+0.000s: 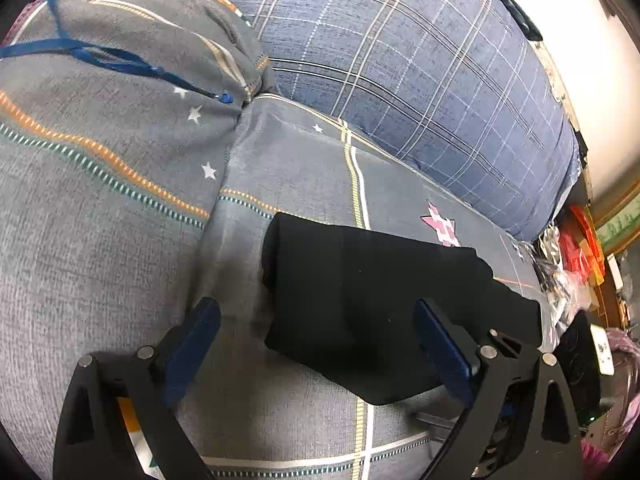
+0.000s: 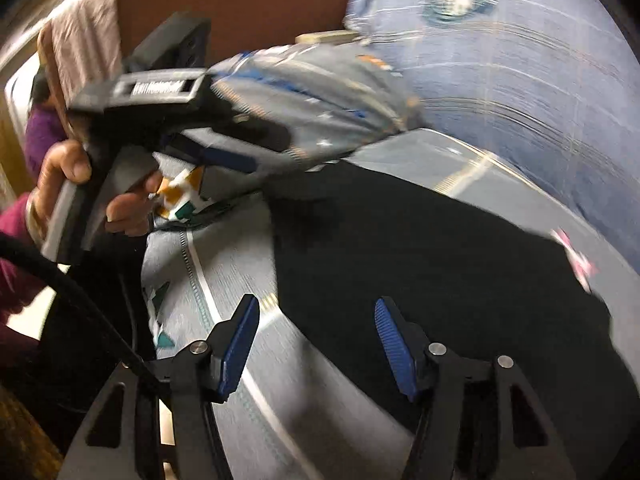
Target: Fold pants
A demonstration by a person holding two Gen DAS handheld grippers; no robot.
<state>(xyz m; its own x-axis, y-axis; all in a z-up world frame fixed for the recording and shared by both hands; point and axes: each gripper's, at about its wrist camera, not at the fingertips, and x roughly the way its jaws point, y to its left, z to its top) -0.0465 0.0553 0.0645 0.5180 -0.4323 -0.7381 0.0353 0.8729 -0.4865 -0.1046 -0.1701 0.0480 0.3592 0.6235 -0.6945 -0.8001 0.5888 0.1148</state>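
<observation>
Left gripper: the left gripper [image 1: 316, 336] hung spread wide over the near end of the pants [image 1: 372, 304], nothing pinched; one pad [image 1: 440, 344] stood over the black cloth, the other [image 1: 192, 344] over bare sheet.
Right gripper: the right gripper [image 2: 316, 344] stood partly spread and empty, its pad [image 2: 394, 344] above the pants [image 2: 420, 256]; its view was smeared by motion.
Why so: both looked let go of the cloth, probably because a fold had just been laid and the hands were free to pull off or smooth it.
Pants: a compact black folded bundle, flat on the bed, its edges fairly square, close below both grippers.
Hand: in the right view a hand [image 2: 64, 168] held the left gripper's handle, a purple sleeve [image 2: 40, 136] behind it.
Bed: grey sheet [image 1: 120, 248] with stripes and stars carried the pants; a grey pillow [image 1: 132, 32] and a blue plaid quilt [image 1: 420, 72] lay beyond.
Room: clutter of bags [image 1: 576, 264] crowded the bedside; a brown headboard [image 2: 240, 8] stood behind.
</observation>
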